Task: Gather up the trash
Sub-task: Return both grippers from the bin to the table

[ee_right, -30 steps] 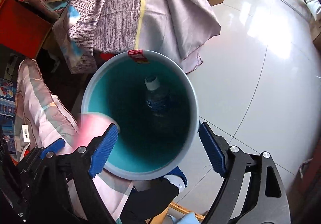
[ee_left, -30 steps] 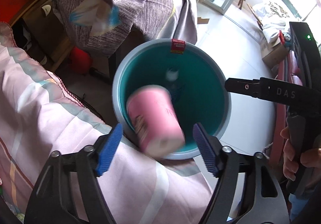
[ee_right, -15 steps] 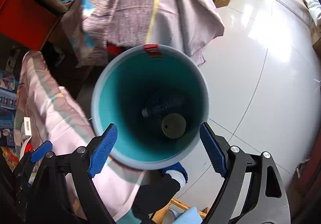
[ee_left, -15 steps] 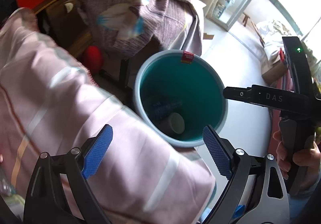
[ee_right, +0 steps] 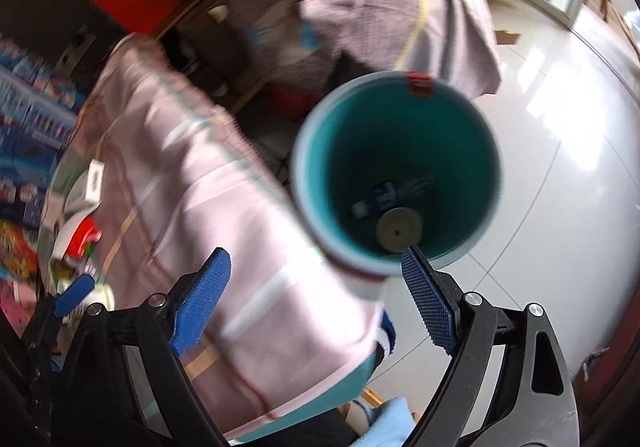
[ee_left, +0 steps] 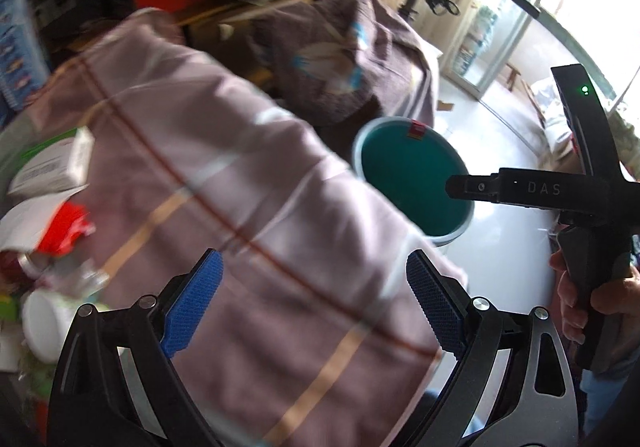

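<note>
left wrist view looks over a table draped in a pink striped cloth (ee_left: 248,183), much of it blurred. left tongs (ee_left: 316,309) hang above the cloth with the blue pads (ee_left: 192,305) spread wide and nothing between them. at the far left edge of the table lies the remaining litter: a white and green carton (ee_left: 54,163), a red and white wrapper (ee_left: 64,231), a small clear bottle (ee_left: 86,275) and a white cup (ee_left: 42,323), all close together. past the table's right corner stands the teal bin (ee_left: 412,177) on the pale tiled floor (ee_left: 500,259), with a red sticker (ee_left: 416,130) on its far rim. the other tool crosses in front of the bin's right side, gripped by a bare hand (ee_left: 588,295).

right wrist view looks almost straight down into the bin (ee_right: 396,171). at its bottom lie a dark bottle with a blue label (ee_right: 394,193) and a cup (ee_right: 399,233) showing its round dark base, touching each other. right tongs (ee_right: 316,305) are spread apart too, empty, the right pad just over the bin's near rim and the left pad over the cloth (ee_right: 224,231). behind the bin a grey patterned blanket (ee_right: 372,3) covers some furniture.
</note>
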Available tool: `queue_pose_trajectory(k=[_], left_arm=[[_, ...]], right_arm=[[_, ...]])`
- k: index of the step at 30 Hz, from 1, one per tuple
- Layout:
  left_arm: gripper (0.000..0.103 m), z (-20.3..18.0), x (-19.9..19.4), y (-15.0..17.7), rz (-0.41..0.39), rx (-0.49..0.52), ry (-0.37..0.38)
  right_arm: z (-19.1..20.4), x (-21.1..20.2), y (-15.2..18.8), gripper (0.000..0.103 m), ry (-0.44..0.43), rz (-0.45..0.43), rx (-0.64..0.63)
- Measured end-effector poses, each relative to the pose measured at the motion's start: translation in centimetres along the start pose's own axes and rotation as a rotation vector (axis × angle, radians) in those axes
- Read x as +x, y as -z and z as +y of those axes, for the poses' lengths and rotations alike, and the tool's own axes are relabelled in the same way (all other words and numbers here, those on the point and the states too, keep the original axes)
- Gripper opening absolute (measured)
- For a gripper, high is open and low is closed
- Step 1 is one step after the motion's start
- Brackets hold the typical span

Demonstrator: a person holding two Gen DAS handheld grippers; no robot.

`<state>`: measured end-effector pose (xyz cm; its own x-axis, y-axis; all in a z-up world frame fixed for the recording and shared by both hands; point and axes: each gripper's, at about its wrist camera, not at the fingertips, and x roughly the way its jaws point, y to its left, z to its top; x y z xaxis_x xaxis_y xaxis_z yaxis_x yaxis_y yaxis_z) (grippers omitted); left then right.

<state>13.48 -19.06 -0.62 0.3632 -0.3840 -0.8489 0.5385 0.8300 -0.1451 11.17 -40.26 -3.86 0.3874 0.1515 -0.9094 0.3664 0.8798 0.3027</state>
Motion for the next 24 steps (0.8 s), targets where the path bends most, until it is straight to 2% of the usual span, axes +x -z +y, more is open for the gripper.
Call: queue_pose_trajectory(k=[11,24], left_arm=[[0.094,8.6,-8.3,6.0,-0.090,-0.122,-0.108],[0.095,21.5,-15.1,16.3,-0.109,-0.314,-0.281]], right_arm=[[11.5,-0.2,4.6,0.083,-0.025,0.036,-0.205],[24.7,1.5,11.3,0.083,-0.069,0.142,-0.452]])
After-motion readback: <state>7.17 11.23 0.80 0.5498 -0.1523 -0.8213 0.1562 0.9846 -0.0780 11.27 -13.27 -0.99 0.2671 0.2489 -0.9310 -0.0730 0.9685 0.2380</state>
